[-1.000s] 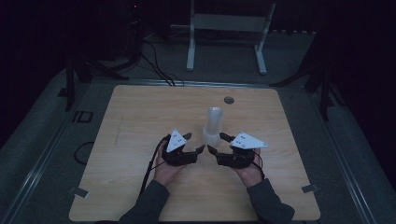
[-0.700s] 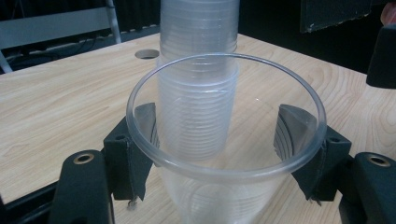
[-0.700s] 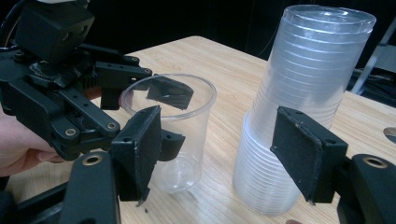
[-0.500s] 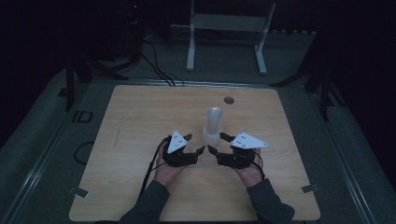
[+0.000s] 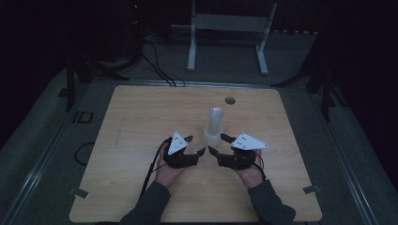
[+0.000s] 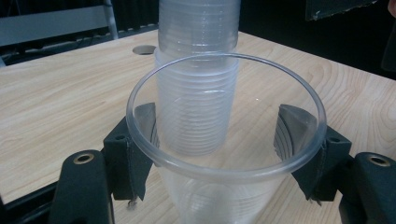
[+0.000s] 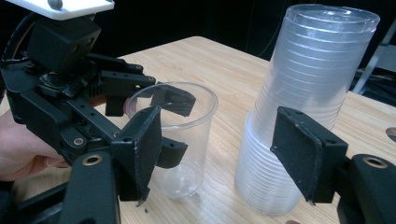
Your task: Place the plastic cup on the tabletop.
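Holding a single clear plastic cup (image 6: 224, 154) between the fingers (image 6: 128, 158) of your left gripper (image 5: 194, 145), you had it upright on the wooden surface (image 5: 141, 117), just beside the stack of cups (image 5: 214, 126). Those fingers sat against opposite sides of the cup just below its rim, closed onto it without visibly denting the wall. I would judge that cup very light, thin-walled and springy: it would buckle under a hard squeeze and slip on its smooth sides under a weak one. The ribbed band under the rolled rim looked the stiffest place to take hold, and that was about where you had it.

Your right gripper (image 5: 215, 143) stood with its fingers (image 7: 306, 154) well apart, one on either side of the stack's lower part, holding nothing so far as I could tell; whether either pad touched the stack I could not tell. The stack probably handled stiffer and a little heavier than one cup, though tall and easy to tip, so a low grip would have suited it.

Counted: one loose cup, one stack, two grippers. The cups nested in the stack were too many and too blurred together to count. Farther back, one round hole (image 5: 229, 100) lay in the surface, and beyond the surface stood one white frame (image 5: 230, 28) on the floor.
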Tool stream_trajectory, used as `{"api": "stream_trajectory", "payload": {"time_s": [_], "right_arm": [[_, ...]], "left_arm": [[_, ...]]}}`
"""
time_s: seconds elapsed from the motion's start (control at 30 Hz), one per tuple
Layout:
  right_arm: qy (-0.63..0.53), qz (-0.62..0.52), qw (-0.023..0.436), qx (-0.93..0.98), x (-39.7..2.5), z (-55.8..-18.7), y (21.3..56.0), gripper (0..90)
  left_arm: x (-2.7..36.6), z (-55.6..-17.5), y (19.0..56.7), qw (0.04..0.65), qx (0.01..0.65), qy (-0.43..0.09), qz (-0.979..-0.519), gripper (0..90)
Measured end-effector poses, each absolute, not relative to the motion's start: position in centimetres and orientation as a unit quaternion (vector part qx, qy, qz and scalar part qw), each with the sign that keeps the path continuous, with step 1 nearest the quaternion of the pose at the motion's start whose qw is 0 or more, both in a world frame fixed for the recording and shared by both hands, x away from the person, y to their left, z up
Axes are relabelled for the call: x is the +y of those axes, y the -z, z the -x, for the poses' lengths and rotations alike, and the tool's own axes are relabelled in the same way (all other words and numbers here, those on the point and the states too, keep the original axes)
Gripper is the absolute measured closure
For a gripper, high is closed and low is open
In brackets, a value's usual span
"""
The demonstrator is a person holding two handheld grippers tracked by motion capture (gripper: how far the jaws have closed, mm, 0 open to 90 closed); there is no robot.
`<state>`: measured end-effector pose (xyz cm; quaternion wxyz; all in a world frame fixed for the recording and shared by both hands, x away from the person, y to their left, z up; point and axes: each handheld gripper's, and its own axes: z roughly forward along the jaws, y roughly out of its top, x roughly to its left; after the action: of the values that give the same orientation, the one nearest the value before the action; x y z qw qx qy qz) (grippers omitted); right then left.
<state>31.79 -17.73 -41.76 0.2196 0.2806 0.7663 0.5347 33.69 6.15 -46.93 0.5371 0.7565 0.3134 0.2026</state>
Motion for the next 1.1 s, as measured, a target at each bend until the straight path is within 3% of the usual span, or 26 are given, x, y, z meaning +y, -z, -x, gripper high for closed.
{"api": "stream_trajectory", "payload": {"time_s": [1.1], "right_arm": [[-0.537,-0.281,0.22,0.765,-17.8,-31.8,41.8,32.7]], "left_arm": [[6.2,-34.1,48.2,0.522,0.32,-0.198,-0.765,30.4]]}}
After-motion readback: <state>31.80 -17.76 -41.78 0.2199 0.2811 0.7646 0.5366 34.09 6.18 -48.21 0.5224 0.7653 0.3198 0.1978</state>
